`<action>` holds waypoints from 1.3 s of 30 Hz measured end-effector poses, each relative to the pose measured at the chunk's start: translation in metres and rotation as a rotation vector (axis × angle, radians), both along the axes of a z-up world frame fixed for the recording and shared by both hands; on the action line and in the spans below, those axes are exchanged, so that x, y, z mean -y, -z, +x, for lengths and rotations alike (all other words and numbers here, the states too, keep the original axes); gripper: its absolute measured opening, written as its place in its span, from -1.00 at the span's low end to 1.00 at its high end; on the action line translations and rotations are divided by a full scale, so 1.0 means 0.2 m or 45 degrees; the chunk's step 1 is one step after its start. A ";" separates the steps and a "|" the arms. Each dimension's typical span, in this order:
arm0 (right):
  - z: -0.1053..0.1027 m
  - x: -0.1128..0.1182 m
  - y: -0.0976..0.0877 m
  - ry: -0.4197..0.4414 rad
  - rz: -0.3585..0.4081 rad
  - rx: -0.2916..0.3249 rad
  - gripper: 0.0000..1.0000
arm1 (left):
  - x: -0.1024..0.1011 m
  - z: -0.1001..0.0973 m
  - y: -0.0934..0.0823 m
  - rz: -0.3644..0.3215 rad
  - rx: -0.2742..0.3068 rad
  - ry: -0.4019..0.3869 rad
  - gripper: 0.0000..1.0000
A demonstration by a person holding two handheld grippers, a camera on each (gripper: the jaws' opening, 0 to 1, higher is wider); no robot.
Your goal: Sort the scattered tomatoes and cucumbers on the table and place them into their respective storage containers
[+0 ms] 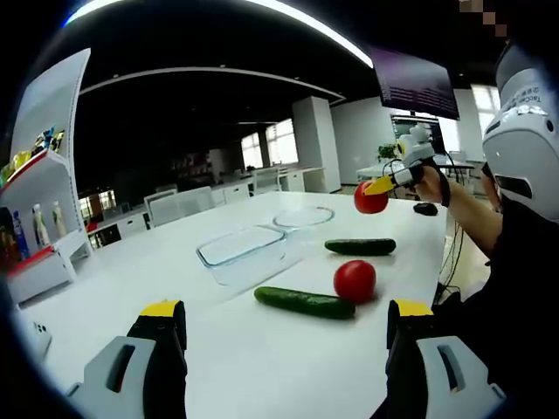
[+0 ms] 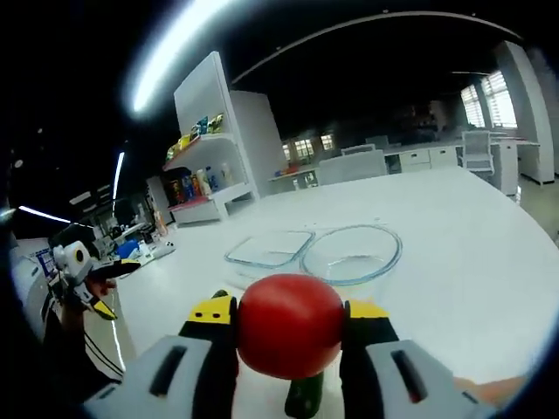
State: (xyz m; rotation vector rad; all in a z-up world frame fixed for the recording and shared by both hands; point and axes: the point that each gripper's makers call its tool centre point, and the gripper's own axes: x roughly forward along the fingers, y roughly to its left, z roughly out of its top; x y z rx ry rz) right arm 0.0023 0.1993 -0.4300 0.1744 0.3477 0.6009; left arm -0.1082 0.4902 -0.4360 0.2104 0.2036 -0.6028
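In the left gripper view, my left gripper (image 1: 286, 312) stands open low over the white table (image 1: 236, 367), with nothing between its jaws. Just ahead lie a cucumber (image 1: 306, 302) and a tomato (image 1: 355, 280), almost touching. A second cucumber (image 1: 360, 247) lies further back. My right gripper (image 1: 390, 182) hangs above the table's far right, shut on a second tomato (image 1: 370, 199). In the right gripper view that tomato (image 2: 290, 325) sits between the jaws of the right gripper (image 2: 290, 316), with a cucumber (image 2: 304, 397) below. The rectangular glass container (image 2: 269, 248) and the round glass bowl (image 2: 351, 253) stand side by side.
The glass container (image 1: 249, 253) and bowl (image 1: 303, 216) stand mid-table, beyond the vegetables. A shelf with bottles (image 1: 44, 218) stands to the left. A person's arm (image 1: 472, 209) reaches in from the right. The left gripper (image 2: 87, 279) shows at the far left. White chairs (image 2: 476, 148) stand beyond the table.
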 end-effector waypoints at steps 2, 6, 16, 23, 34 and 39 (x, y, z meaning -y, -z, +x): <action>-0.01 0.01 -0.01 0.001 0.000 0.002 -0.18 | 0.00 0.00 0.00 0.001 0.001 0.001 0.90; -0.01 0.02 -0.01 0.014 0.015 -0.002 -0.19 | 0.01 0.00 0.00 0.005 0.000 0.006 0.90; -0.01 0.04 -0.03 0.031 0.036 0.007 -0.19 | 0.01 0.00 0.00 0.002 0.001 0.004 0.90; 0.01 0.06 -0.07 0.053 0.068 0.037 -0.19 | 0.01 0.00 0.01 0.002 -0.003 0.003 0.90; 0.08 0.03 -0.14 0.044 0.079 0.069 -0.20 | 0.00 0.00 0.03 -0.012 -0.009 -0.005 0.90; 0.13 0.01 -0.16 0.038 0.084 0.078 -0.20 | 0.00 0.00 0.02 -0.014 -0.006 -0.002 0.90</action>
